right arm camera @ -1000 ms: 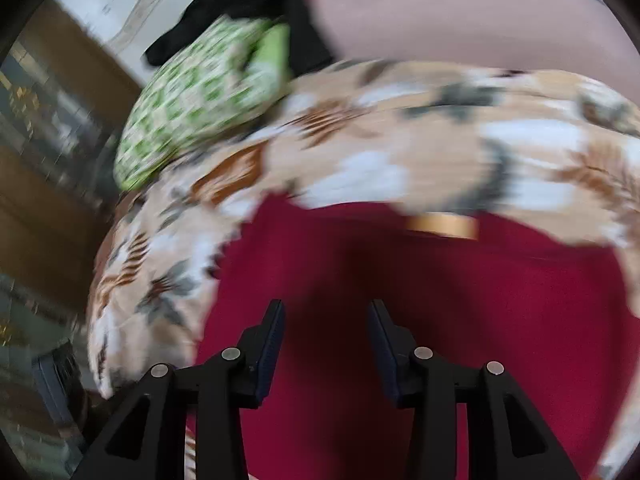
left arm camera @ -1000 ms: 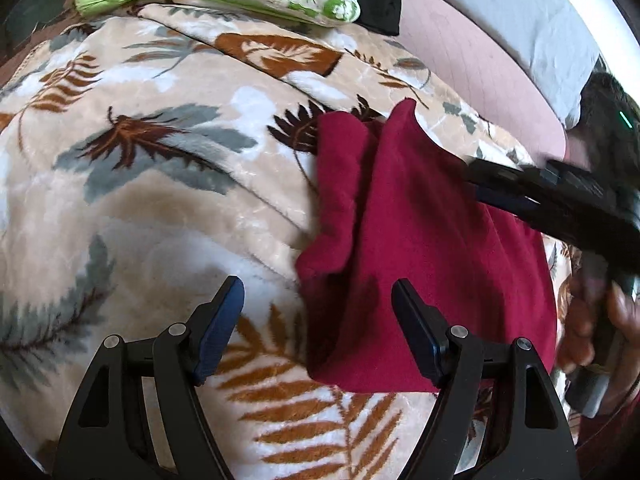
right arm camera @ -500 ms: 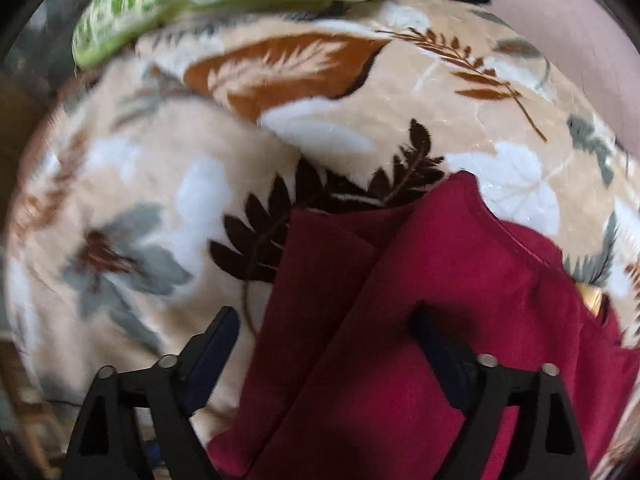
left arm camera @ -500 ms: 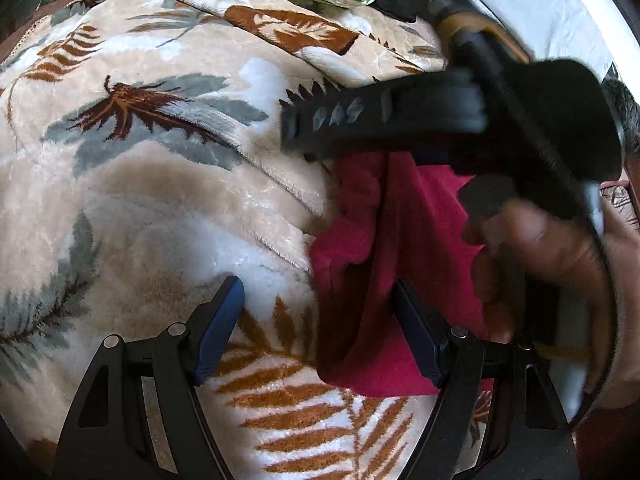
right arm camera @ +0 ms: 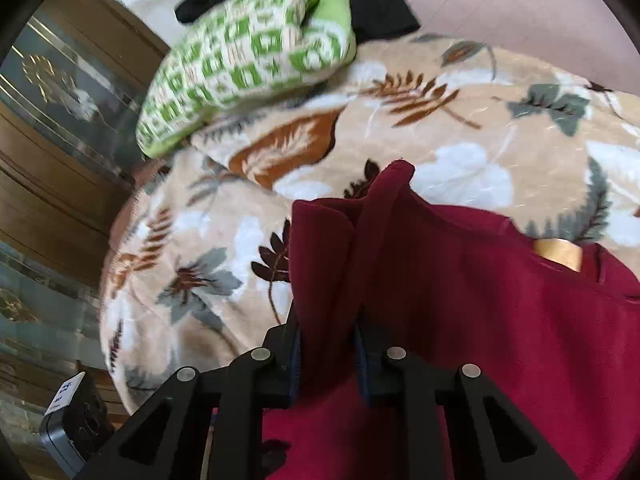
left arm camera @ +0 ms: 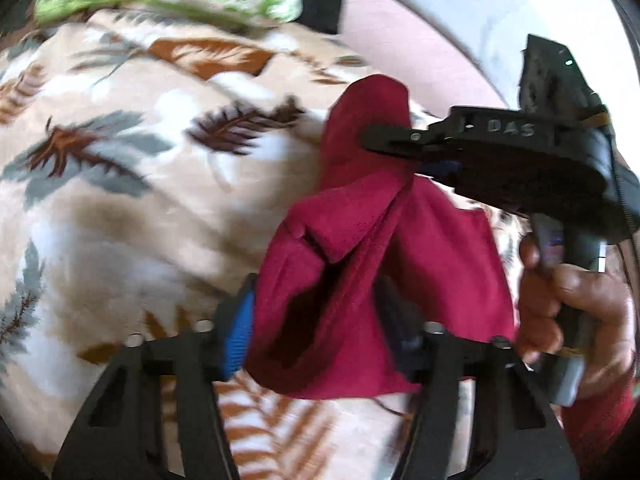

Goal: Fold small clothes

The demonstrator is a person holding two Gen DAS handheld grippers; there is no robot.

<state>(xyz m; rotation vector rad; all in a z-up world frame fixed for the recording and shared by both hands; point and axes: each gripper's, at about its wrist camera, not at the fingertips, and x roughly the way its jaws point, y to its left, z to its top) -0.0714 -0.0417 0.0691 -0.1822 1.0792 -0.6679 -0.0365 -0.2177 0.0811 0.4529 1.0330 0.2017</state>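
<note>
A dark red garment (left arm camera: pixel 432 240) lies on a leaf-patterned blanket (left arm camera: pixel 132 208), its left edge pulled up into a ridge. My left gripper (left arm camera: pixel 316 328) is closing around the near end of that edge, and the bunched cloth fills the gap between its fingers. Seen from the left wrist, my right gripper (left arm camera: pixel 384 140) comes in from the right with the far end of the edge in its tips. In the right wrist view the right gripper (right arm camera: pixel 328 344) is closing, a fold of the garment (right arm camera: pixel 480 320) pinched between its pads. A tan label (right arm camera: pixel 558 254) shows at the collar.
A green-and-white pillow (right arm camera: pixel 248 56) and black cloth (right arm camera: pixel 380 4) lie at the blanket's far end, on a pink sheet (left arm camera: pixel 404 48). A wooden cabinet with glass panels (right arm camera: pixel 60 120) stands left of the bed. A person's hand (left arm camera: pixel 568 312) holds the right gripper's handle.
The right gripper swept over the garment, opened wide, then narrowed on its far left edge. The left jaws narrowed on the near edge. The flat edge has risen into a ridge.
</note>
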